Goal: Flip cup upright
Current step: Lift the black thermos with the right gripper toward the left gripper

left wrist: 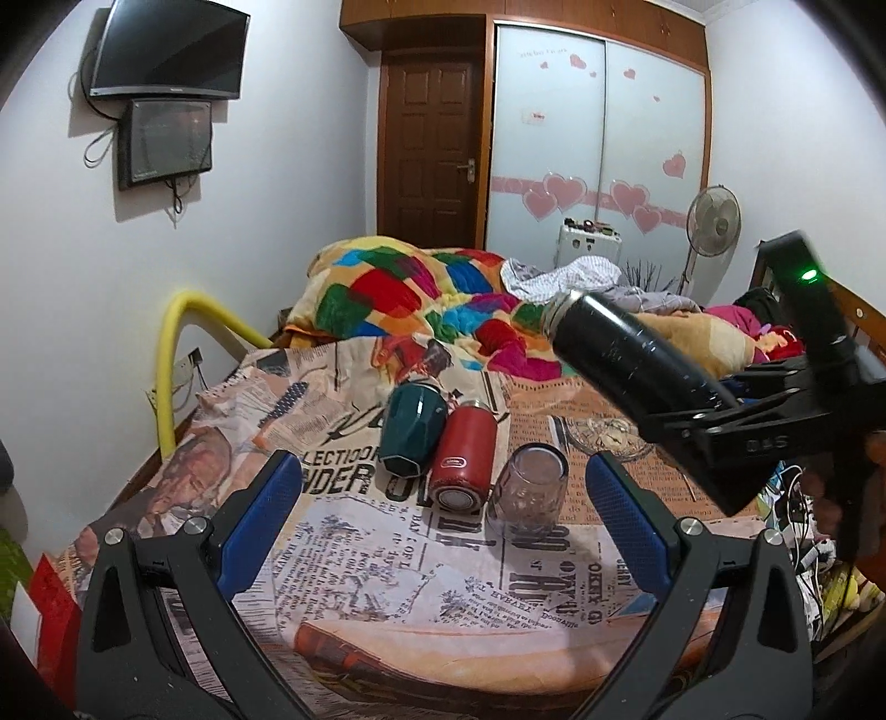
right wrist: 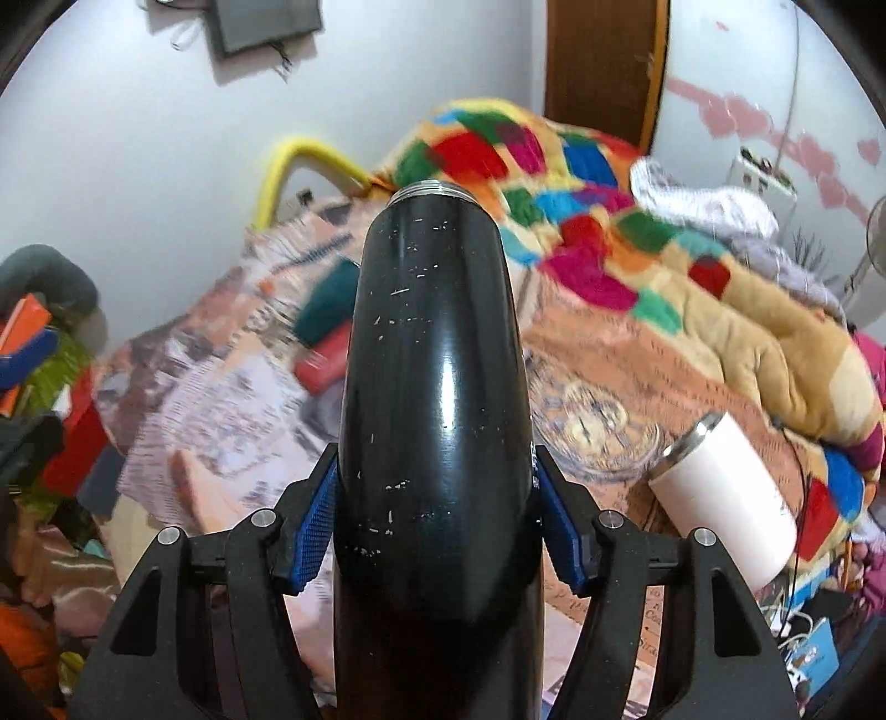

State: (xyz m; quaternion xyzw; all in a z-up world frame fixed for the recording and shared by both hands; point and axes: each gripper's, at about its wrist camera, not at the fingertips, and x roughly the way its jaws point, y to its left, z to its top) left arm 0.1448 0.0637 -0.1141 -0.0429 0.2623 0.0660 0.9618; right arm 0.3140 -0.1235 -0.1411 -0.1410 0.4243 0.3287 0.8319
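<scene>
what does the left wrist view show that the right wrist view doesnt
Only the left wrist view shows the clear glass cup upside down on the newspaper-print sheet, the wall TV, and the open left tongs, empty.

Only the right wrist view shows the white tumbler lying on its side, and the blue pads pressed against the flask.

Both show the black flask held tilted in the right tongs, plus the green cup, red cup and colourful blanket, blurred in the right view.
</scene>
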